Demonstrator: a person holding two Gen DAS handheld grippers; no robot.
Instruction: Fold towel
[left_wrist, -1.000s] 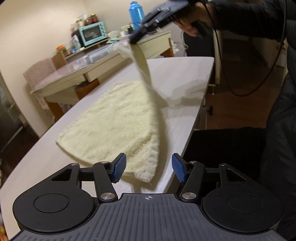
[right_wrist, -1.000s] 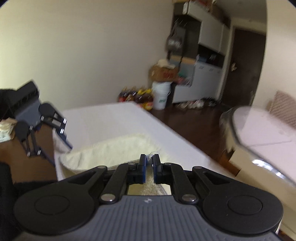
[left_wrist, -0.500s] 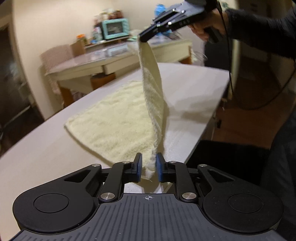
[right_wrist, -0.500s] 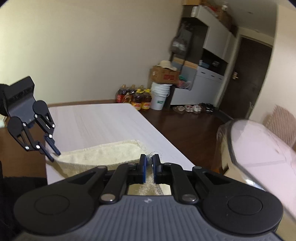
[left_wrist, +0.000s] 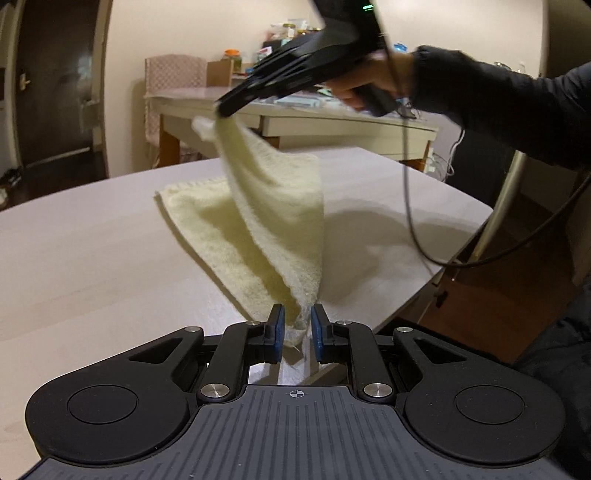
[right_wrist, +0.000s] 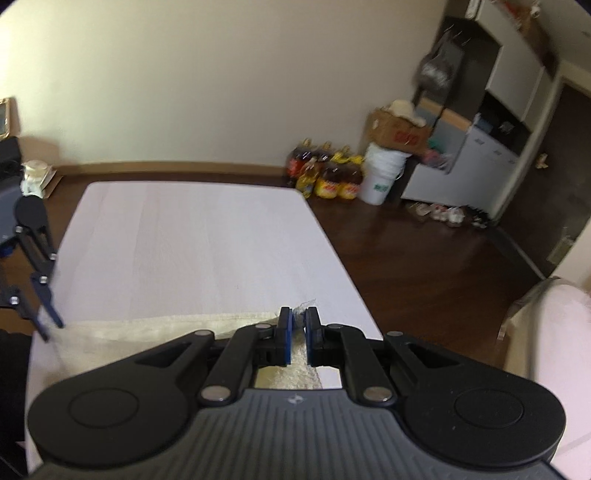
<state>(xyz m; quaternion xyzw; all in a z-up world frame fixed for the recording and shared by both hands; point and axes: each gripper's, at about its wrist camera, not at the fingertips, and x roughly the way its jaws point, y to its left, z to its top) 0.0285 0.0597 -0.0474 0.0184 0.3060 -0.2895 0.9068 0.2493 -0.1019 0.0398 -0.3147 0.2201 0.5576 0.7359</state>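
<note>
Left wrist view: left gripper (left_wrist: 297, 334) jaws, apart a second ago, now clamp the cream terry towel (left_wrist: 266, 221) corner at lower centre; right gripper (right_wrist: 298, 338) clamps another, lifted over pale table (left_wrist: 92, 258). Fold-over can proceed.

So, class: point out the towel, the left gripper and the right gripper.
towel (left_wrist: 273, 206): left wrist view, lifted middle fold.
left gripper (left_wrist: 297, 326): left wrist view, between its fingertips.
right gripper (right_wrist: 298, 332): right wrist view, between its fingertips.

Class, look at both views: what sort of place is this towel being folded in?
Probably a home kitchen-dining room: a pale table, bottles of cooking oil on the floor by the wall, and shoes beside white cabinets.
</note>
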